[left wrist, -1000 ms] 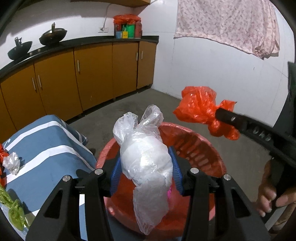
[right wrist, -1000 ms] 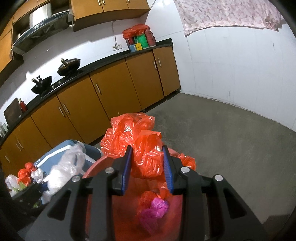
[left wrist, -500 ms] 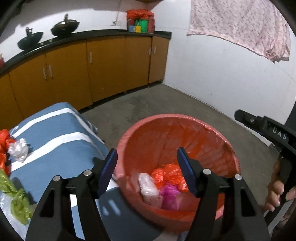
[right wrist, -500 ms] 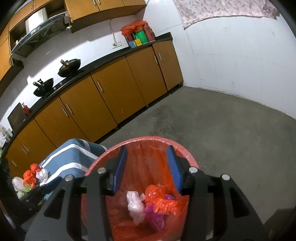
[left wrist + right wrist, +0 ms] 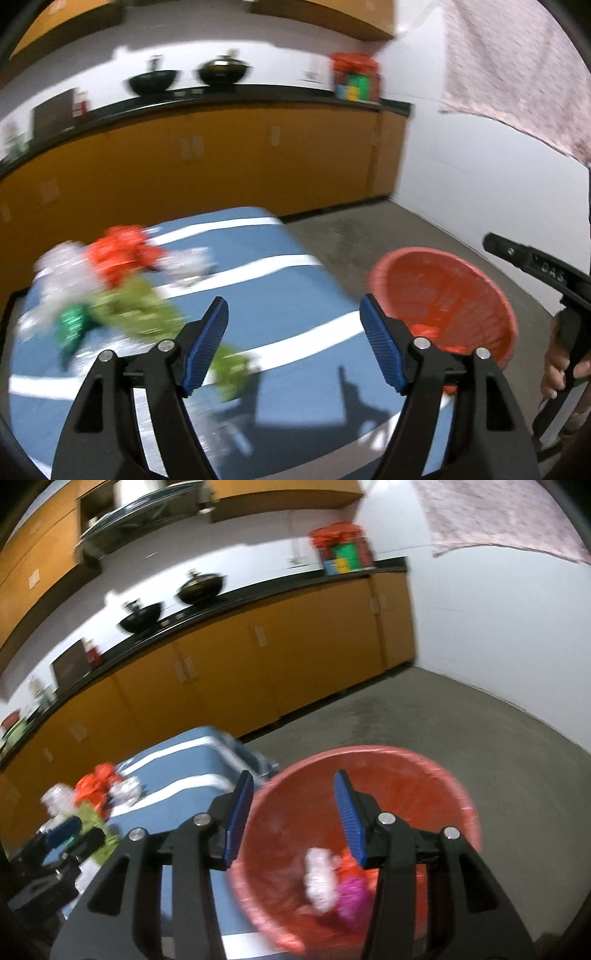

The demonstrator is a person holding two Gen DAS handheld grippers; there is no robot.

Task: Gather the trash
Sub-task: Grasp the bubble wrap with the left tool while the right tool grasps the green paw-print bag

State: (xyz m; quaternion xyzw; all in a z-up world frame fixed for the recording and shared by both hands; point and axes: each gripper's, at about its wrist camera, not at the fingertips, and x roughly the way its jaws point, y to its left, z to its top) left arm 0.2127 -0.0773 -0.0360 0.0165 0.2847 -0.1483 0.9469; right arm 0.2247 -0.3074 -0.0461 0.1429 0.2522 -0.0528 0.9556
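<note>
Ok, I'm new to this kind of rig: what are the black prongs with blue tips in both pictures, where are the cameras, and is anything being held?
No robot here: a person carries one hand-held gripper in each hand, and a fisheye camera on each looks forward along its two blue-padded fingers. The left camera shows the left hand-held gripper above a blue cloth with white stripes, where a blurred heap of crumpled red, white and green plastic trash lies. The right camera shows the right hand-held gripper over a round red plastic basket on the floor, with white, red and pink bags inside. Both have just been opening and nothing is between their pads: neither holds anything.
</note>
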